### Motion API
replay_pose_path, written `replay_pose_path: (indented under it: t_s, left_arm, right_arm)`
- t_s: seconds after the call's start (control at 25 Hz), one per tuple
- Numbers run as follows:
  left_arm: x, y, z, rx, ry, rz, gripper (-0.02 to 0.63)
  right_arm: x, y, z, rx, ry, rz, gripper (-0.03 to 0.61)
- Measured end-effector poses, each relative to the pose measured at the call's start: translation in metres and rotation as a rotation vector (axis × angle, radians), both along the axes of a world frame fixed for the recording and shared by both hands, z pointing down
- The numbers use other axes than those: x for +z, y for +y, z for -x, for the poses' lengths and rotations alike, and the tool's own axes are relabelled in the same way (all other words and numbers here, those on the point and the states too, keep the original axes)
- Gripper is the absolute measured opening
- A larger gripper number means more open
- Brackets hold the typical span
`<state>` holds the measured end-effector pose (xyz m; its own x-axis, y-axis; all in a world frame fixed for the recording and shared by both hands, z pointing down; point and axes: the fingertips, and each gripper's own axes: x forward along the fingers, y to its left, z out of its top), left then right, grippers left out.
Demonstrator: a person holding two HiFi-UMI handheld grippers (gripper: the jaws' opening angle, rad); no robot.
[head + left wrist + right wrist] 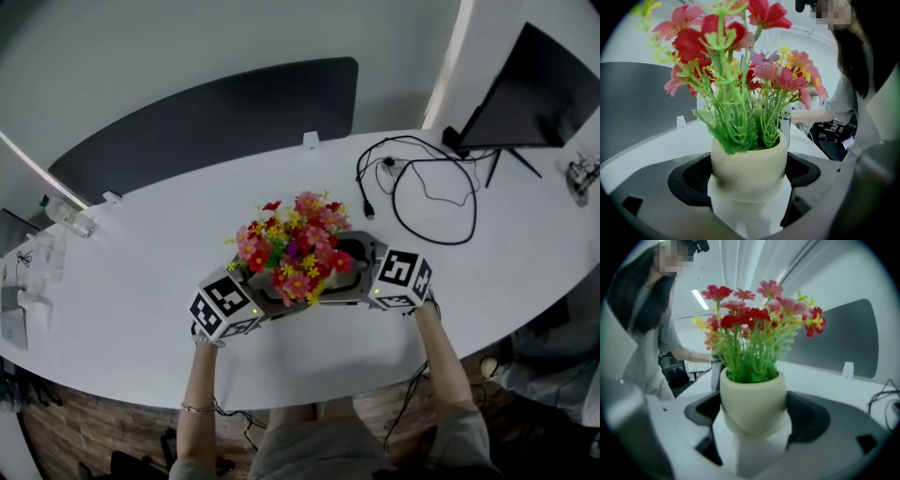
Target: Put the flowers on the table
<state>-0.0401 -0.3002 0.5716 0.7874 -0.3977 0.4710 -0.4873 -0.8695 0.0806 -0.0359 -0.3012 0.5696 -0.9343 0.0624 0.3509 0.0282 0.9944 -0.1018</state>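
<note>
White oval table [141, 309] fills the head view, with the flowers [295, 246] near its front edge. Their cream pot [749, 171] is pinched by the left gripper [265, 298] from 8 o'clock and the right gripper [361, 267] from 3 o'clock. Blooms hide the pot's base from above, so contact with the table is unclear. A cable [422, 202] lies at 1 o'clock.

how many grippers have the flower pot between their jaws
2. The left gripper grips the flower pot from the person's left, the right gripper from the right.
</note>
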Motion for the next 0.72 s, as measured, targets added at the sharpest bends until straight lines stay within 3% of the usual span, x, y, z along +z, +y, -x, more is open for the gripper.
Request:
replay_pose_path:
  t_s: [0.4, 0.72]
  left_arm:
    - [0.015, 0.002, 0.004, -0.023, -0.03, 0.014, 0.471]
    - [0.02, 0.005, 0.005, -0.024, -0.064, -0.02, 0.471]
  right_arm:
    - [0.014, 0.002, 0.003, -0.01, 0.069, -0.037, 0.443]
    - [0.023, 0.003, 0.002, 0.001, 0.131, -0.074, 0.443]
